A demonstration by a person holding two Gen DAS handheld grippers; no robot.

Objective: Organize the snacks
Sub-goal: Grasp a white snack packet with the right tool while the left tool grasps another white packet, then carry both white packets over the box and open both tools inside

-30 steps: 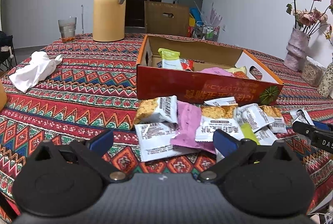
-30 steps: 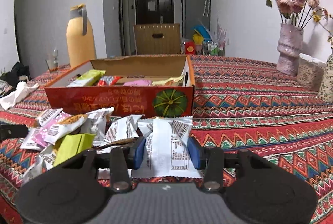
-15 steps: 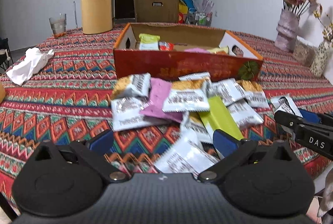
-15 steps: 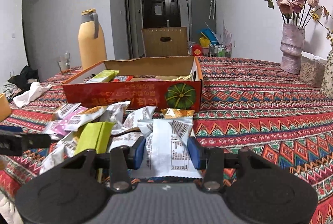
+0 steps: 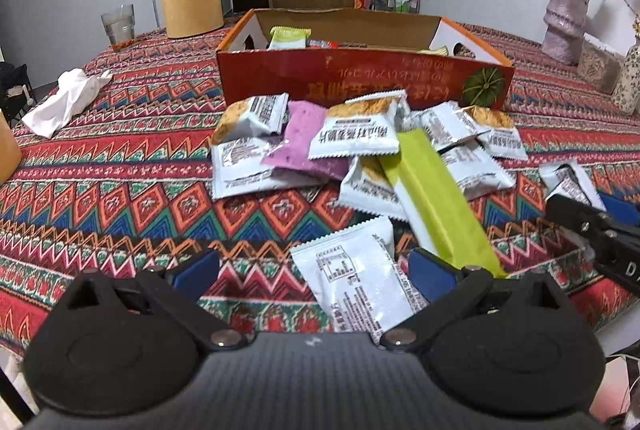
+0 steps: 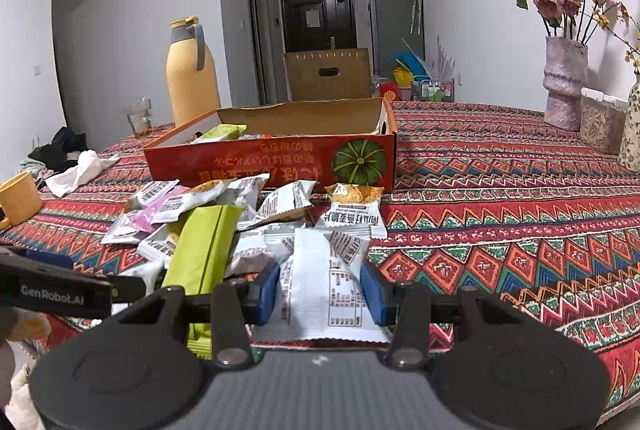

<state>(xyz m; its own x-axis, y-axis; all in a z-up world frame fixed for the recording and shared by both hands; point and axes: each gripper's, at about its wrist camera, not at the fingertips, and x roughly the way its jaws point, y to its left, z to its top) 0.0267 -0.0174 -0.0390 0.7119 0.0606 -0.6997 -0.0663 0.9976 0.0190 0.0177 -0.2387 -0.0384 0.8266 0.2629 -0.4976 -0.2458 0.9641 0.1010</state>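
both tools farther from box [image 5: 360,78]

A cloth of red, orange, blue and green zigzags and diamonds [image 5: 120,198] covers the bench. The box [image 5: 360,78] is red-orange outside with a green pumpkin print, plain brown inside. The packets are mostly white with black print [image 5: 356,286], one purple [image 5: 300,146], one lime green [image 5: 436,206]; the tongs' pads are blue [image 6: 370,292].

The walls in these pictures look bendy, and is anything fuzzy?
Right wrist view: the fisheye lens bows the walls, corners go dark, and the white packet in the right gripper stays sharp. Left wrist view: the red box curves and the print looks slightly soft.
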